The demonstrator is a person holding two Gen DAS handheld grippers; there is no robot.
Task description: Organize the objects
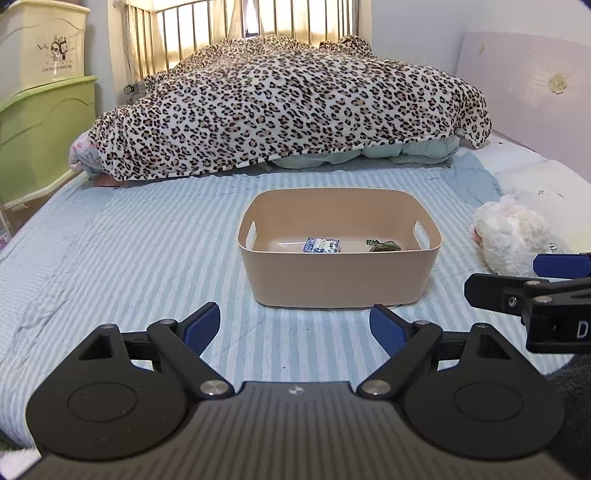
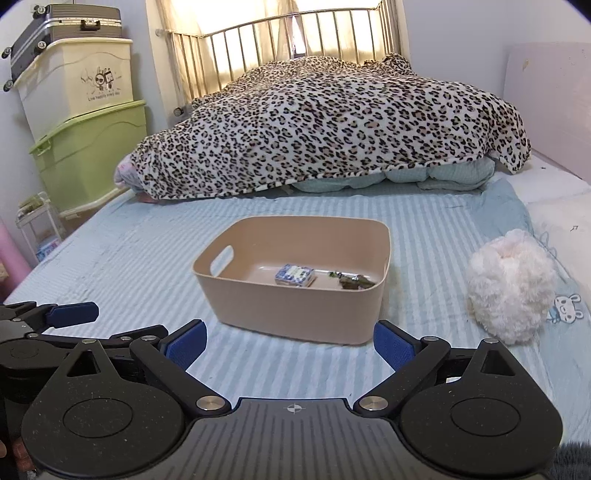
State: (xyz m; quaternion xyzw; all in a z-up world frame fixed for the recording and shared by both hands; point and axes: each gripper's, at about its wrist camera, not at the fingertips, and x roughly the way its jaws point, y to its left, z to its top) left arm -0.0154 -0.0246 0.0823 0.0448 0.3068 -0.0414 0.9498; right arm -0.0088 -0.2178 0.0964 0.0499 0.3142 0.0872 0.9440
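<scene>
A beige plastic basket [image 1: 340, 284] [image 2: 295, 314] with handle slots sits on the striped blue bed. Inside lie a small blue-and-white patterned box [image 1: 320, 245] [image 2: 294, 274] and a dark green crumpled item [image 1: 382, 245] [image 2: 352, 281]. A fluffy white plush toy [image 1: 511, 236] [image 2: 511, 284] lies on the bed right of the basket. My left gripper [image 1: 295, 328] is open and empty, low over the bed in front of the basket. My right gripper [image 2: 290, 341] is open and empty, also in front of the basket; its fingers [image 1: 491, 291] show at the right edge of the left wrist view.
A leopard-print blanket [image 1: 288, 107] [image 2: 332, 129] is heaped over bedding at the far side, before a metal headboard. Stacked cream and green storage bins [image 1: 40, 110] [image 2: 88, 129] stand left of the bed, with a suitcase [image 2: 62, 29] on top. A pale wall panel [image 1: 524, 81] borders the right.
</scene>
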